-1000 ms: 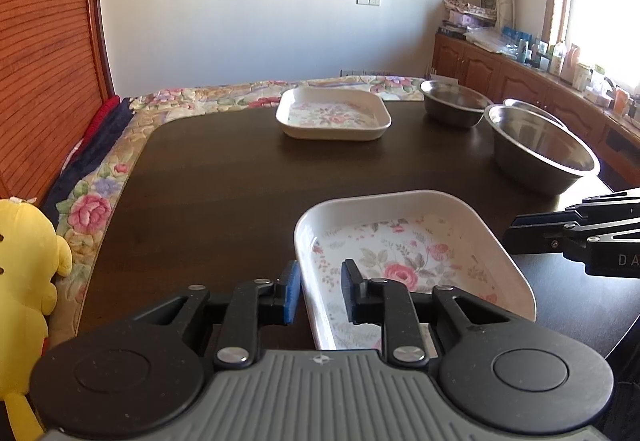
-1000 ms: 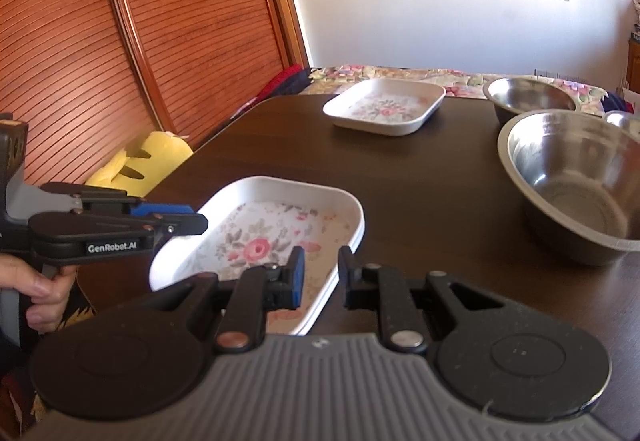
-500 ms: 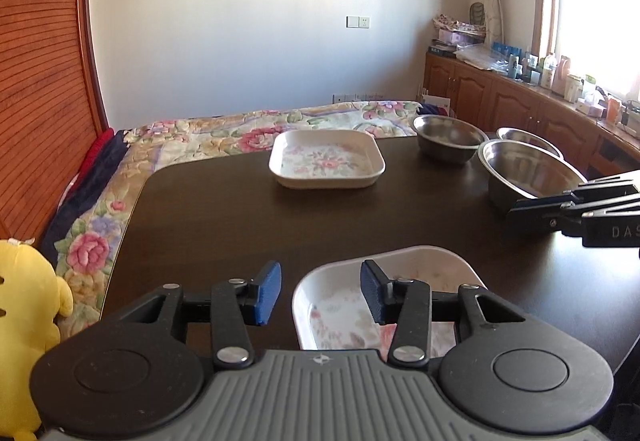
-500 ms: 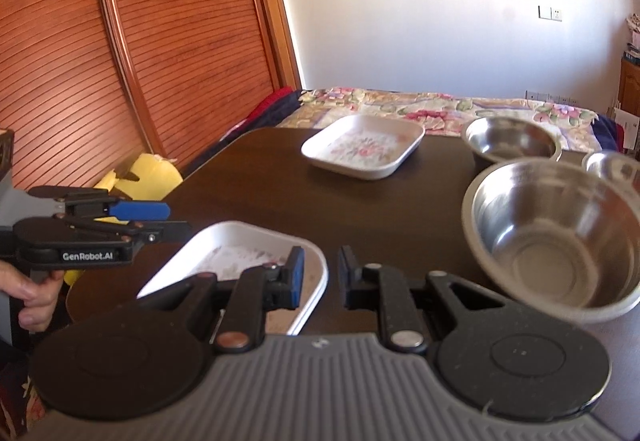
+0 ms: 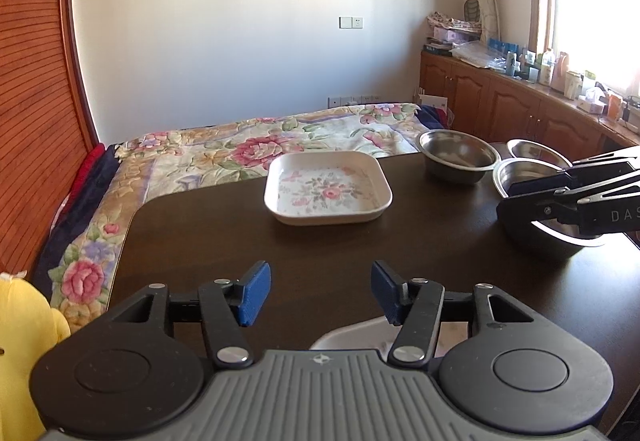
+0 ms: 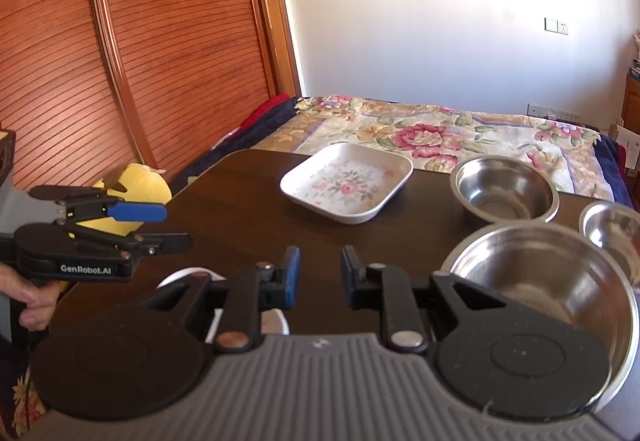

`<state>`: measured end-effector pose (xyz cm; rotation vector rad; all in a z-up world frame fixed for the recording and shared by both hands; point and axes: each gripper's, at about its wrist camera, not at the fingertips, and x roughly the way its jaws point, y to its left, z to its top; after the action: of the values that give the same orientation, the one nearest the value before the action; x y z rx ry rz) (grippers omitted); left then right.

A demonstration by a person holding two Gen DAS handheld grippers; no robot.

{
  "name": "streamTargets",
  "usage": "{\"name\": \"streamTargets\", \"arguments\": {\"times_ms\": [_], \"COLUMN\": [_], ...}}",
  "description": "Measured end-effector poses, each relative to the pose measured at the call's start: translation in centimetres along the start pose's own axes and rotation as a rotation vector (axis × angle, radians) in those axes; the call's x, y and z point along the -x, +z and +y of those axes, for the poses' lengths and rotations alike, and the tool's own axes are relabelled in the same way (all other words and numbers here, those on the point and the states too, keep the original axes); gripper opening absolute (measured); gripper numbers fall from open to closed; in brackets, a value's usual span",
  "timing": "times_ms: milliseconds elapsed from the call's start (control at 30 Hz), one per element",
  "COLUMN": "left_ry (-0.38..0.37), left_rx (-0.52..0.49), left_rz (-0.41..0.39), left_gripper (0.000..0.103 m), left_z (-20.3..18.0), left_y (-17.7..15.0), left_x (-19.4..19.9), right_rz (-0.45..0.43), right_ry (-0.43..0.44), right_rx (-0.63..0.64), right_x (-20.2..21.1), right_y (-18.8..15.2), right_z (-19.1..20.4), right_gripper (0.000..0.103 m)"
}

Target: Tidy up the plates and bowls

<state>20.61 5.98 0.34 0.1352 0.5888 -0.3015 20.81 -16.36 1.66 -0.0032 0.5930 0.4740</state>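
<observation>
My left gripper hangs over the dark table; its jaws are opening and nothing is between them. My right gripper has a narrower gap, also opening and empty. The near floral plate lies on the table under both grippers, and only slivers of its rim show. A second floral plate sits at the far side. Three steel bowls stand at the right: a large one, a medium one and a small one.
A bed with a flowered cover runs past the table's far edge. A yellow plush toy sits at the left, beside ribbed wooden doors. Cluttered wooden cabinets line the right wall. A person's hand holds the left gripper.
Both grippers drew back and rose from the near plate, which slid almost out of view. The left jaws let go of its rim and spread wide; the right jaws parted slightly.
</observation>
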Motion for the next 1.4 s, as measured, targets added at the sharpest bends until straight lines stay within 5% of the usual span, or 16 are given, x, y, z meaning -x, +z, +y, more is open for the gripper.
{"name": "streamTargets", "arguments": {"times_ms": [67, 333, 833, 1267, 1400], "left_ry": [-0.007, -0.015, -0.045, -0.041, -0.057], "left_rx": [-0.004, -0.020, -0.019, 0.015, 0.034], "left_rz": [-0.003, -0.003, -0.037, 0.032, 0.049], "left_gripper": [0.062, 0.066, 0.095, 0.099, 0.093], "left_z": [0.2, 1.4, 2.6, 4.9, 5.6], "left_y": [0.7, 3.3, 6.4, 6.8, 6.9], "left_x": [-0.5, -2.9, -7.1, -13.5, -14.8], "right_rz": [0.007, 0.040, 0.090, 0.220, 0.256], "right_ry": [-0.003, -0.012, -0.064, -0.039, -0.030], "right_rx": [0.006, 0.011, -0.033, -0.116, -0.112], "right_x": [-0.5, -2.7, -7.8, -13.5, -14.8], "right_y": [0.5, 2.9, 6.1, 7.1, 7.1], "right_z": [-0.2, -1.4, -3.8, -5.8, -6.0], "right_gripper": [0.040, 0.043, 0.064, 0.071, 0.071]}}
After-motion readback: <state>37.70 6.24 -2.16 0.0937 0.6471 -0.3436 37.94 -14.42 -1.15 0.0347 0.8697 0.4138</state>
